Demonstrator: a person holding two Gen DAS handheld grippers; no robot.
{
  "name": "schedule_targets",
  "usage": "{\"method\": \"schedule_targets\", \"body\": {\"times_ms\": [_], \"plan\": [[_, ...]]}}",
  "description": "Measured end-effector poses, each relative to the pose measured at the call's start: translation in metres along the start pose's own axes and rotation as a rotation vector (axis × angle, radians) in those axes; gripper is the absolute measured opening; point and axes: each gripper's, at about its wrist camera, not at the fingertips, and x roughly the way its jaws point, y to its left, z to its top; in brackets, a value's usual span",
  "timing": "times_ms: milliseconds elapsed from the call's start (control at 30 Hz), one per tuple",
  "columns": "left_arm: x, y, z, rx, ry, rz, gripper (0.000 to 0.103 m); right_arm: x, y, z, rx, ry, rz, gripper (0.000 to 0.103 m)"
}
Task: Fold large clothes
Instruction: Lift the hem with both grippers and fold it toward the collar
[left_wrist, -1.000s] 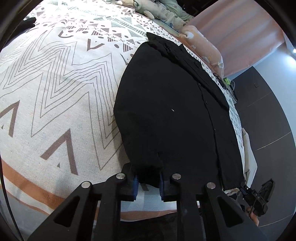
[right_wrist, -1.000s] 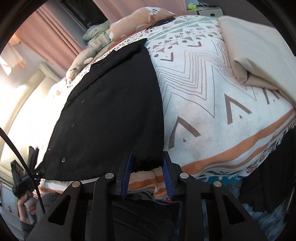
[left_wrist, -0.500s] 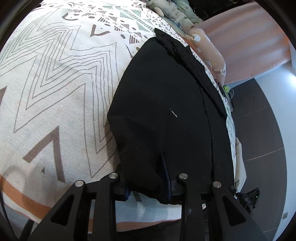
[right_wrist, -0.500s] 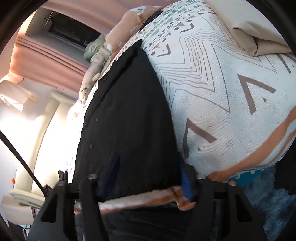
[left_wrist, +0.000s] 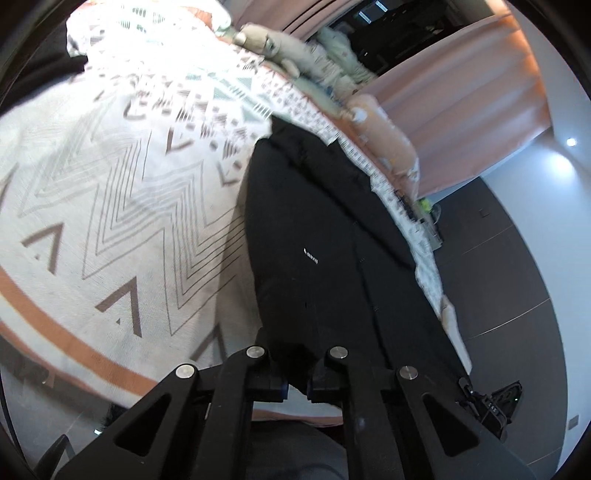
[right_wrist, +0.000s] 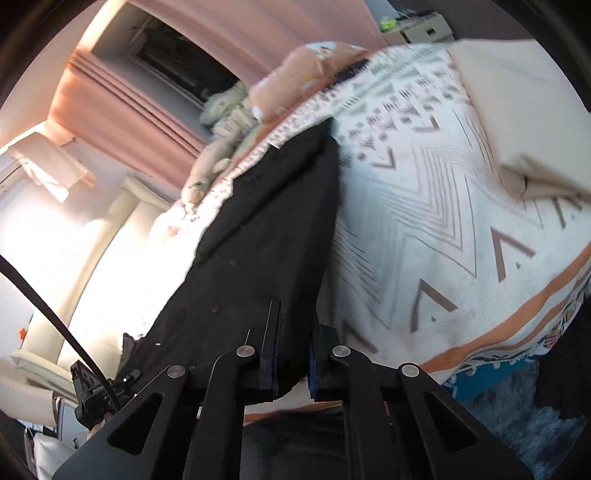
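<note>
A black button-up shirt (left_wrist: 314, 240) lies lengthwise on a bed with a zigzag-patterned cover (left_wrist: 110, 192), collar at the far end. My left gripper (left_wrist: 297, 382) is at the shirt's near hem; its jaws are closing and the pads pinch the black fabric. In the right wrist view the same shirt (right_wrist: 266, 240) runs up the cover (right_wrist: 424, 221). My right gripper (right_wrist: 293, 369) holds the other near corner of the hem, jaws closing with cloth pressed between the blue pads. The near hem hangs lifted off the bed.
Plush toys and pillows (left_wrist: 384, 129) line the head of the bed before pink curtains (left_wrist: 461, 92). A folded beige cloth (right_wrist: 517, 110) lies on the bed's right side. Dark floor (left_wrist: 517, 295) runs beside the bed, and a blue rug (right_wrist: 517, 398) sits below the bed's edge.
Both grippers opened wider around the hem, then closed on it and rose. The shirt's near edge has lifted off the cover and narrowed in view.
</note>
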Motion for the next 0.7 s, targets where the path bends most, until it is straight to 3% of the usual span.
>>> {"method": "schedule_targets", "body": {"times_ms": [533,700], "plan": [[-0.162,-0.077,-0.003,0.099,-0.249,-0.138,0.007,-0.142,0.058,-0.003,-0.154,-0.162,0.17,0.007],[-0.194,-0.093,-0.009,0.127,-0.292,-0.16,0.007,-0.186,0.071,-0.011,-0.176,-0.217,0.207,0.007]]}}
